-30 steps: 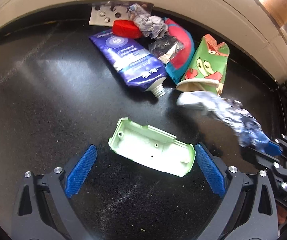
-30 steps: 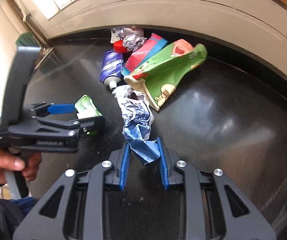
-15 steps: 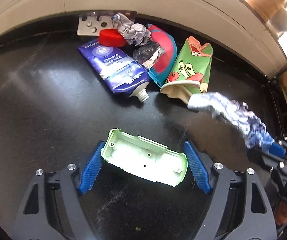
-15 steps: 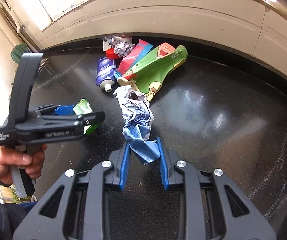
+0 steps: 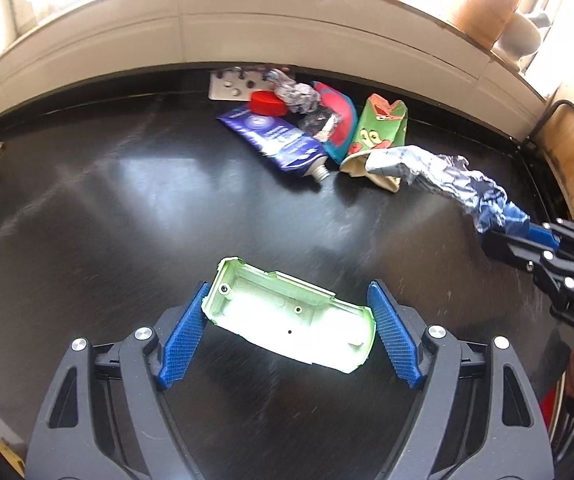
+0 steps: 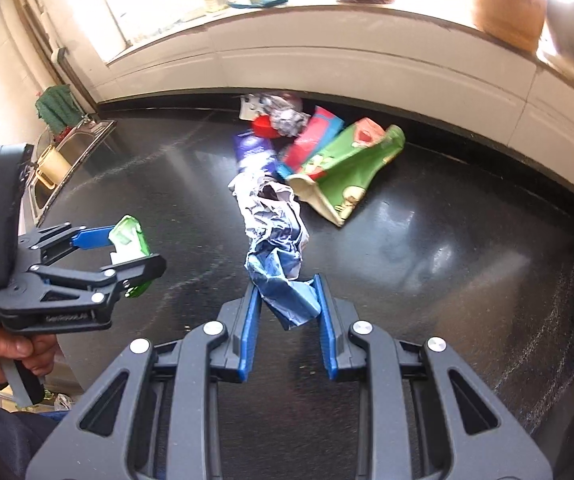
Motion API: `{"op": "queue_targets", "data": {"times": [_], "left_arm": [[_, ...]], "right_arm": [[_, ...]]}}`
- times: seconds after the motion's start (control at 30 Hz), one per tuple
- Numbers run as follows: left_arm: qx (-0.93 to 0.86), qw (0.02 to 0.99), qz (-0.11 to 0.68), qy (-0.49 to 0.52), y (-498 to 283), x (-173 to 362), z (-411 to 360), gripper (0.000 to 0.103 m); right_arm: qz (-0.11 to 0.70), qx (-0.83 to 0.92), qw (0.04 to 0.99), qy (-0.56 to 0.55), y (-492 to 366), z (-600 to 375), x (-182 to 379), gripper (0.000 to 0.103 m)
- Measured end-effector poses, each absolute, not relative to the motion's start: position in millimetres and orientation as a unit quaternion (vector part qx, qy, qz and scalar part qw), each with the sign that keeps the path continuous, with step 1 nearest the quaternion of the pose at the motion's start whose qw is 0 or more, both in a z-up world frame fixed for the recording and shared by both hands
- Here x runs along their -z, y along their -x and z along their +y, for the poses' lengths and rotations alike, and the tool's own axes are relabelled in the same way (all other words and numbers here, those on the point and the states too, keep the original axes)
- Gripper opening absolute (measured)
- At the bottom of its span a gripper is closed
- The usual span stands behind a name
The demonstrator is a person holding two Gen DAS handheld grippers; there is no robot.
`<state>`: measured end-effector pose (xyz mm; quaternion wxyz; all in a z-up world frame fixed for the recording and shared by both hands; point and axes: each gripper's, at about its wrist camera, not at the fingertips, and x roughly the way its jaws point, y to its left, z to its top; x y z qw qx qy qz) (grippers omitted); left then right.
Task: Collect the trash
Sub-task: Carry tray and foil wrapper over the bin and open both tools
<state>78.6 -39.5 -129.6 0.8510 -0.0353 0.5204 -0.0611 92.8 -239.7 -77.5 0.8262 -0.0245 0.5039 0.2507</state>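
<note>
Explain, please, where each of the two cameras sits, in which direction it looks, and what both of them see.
Left wrist: sits on the left gripper, looks forward over the black counter toward the window wall; its fingers clamp the pale green plastic shell; the right gripper enters at right.
Right wrist: sits on the right gripper, same heading; its fingers pinch the crumpled wrapper; the left gripper and the person's hand show at left.
Shared: both held items, the green snack bag and the blue tube.
</note>
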Motion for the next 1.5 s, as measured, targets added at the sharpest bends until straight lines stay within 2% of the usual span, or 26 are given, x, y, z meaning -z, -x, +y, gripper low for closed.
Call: {"op": "queue_targets", "data": {"times": [0.4, 0.7, 1.13, 1.5], "left_arm": [[-0.051, 0.867, 0.494, 0.049, 12.3, 103.3, 71.0, 0.077], [-0.192, 0.842, 0.486, 0.131, 114.6, 110.6, 187.1, 0.077], [-0.324, 0.771, 0.495, 0.238, 267.0, 170.8, 307.9, 0.078], [-0.33, 0.752, 0.501, 0.272, 303.1, 240.3, 365.8, 0.078]], "right_arm": [[0.488, -0.354, 0.795, 0.069, -51.0, -105.9, 56.1, 0.027], [0.482, -0.488, 0.715, 0.136, 9.4, 40.2, 59.7, 0.027], [0.498, -0.6, 0.579, 0.237, 145.6, 217.0, 98.5, 0.027], [0.552, -0.583, 0.528, 0.278, 200.9, 310.3, 161.5, 0.027]]}}
